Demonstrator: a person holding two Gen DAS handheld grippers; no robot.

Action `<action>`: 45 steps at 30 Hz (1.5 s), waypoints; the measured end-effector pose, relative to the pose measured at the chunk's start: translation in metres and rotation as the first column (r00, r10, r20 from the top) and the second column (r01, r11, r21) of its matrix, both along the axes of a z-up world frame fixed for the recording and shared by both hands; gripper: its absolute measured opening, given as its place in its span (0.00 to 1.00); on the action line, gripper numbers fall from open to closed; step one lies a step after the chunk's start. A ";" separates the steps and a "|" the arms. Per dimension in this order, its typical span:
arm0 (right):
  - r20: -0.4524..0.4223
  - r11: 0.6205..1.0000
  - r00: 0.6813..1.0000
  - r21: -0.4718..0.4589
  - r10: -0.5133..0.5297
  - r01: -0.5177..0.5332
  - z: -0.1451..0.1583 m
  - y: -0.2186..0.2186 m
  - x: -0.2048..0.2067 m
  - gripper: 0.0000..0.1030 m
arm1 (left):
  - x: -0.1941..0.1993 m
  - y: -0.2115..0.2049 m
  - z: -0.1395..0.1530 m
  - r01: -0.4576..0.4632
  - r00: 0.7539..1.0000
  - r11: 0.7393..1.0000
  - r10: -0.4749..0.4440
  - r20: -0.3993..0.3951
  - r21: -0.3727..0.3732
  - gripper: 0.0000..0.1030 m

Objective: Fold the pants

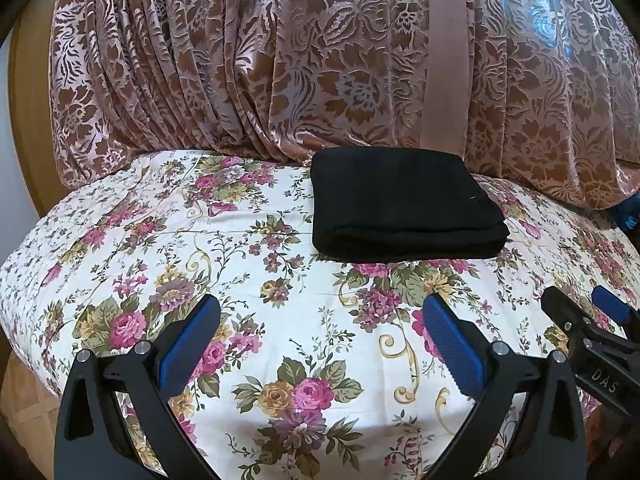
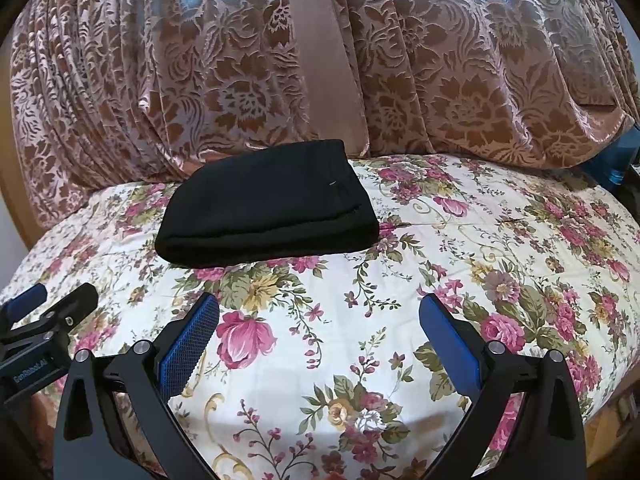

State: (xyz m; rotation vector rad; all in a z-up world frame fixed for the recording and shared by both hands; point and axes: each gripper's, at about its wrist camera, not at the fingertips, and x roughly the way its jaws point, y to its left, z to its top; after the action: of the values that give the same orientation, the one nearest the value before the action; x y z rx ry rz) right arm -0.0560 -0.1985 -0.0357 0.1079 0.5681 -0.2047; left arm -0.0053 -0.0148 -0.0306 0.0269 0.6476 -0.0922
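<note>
The black pants [image 1: 404,204] are lying folded into a compact rectangular bundle on the floral bedspread [image 1: 240,280], at the far side of the bed, with the rear edge touching or just beside the brown patterned curtain [image 1: 280,60] that is hanging behind it. The rounded fold edge is facing the cameras, and the layers are sitting stacked flat.

The left gripper [image 1: 320,332] is hovering above the bedspread, near the front of the bed, with its fingers [image 1: 452,344] spreading wide apart and gripping nothing. The pants are lying ahead of it and slightly to the right, well apart from the blue pads.

The right gripper [image 2: 318,332] is likewise hovering over the bedspread [image 2: 480,240] with its fingers [image 2: 188,340] standing wide apart and empty. In this view the pants [image 2: 264,208] are lying ahead and to the left, not touching either finger.

Each gripper is appearing at the edge of the other's view: the right gripper [image 1: 592,316] at the right border of the left wrist view, the left gripper [image 2: 52,300] at the left border of the right wrist view. A plain pink band [image 1: 444,52] is running vertically down the curtain.
</note>
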 end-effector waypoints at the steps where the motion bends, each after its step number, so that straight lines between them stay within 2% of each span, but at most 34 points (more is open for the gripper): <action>1: 0.000 1.000 1.000 0.000 0.000 0.000 0.000 0.000 0.000 0.96 | 0.001 0.000 0.000 0.001 1.000 1.000 -0.001 -0.004 -0.004 0.98; 45: -0.021 1.000 1.000 0.023 0.017 -0.016 -0.006 -0.001 0.004 0.96 | 0.002 0.001 -0.008 0.011 0.999 1.000 -0.012 -0.032 -0.010 0.98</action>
State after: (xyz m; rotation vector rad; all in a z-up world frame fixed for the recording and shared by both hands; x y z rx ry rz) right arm -0.0523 -0.1991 -0.0420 0.1237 0.5928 -0.1836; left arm -0.0032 -0.0134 -0.0387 0.0195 0.6791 -0.1071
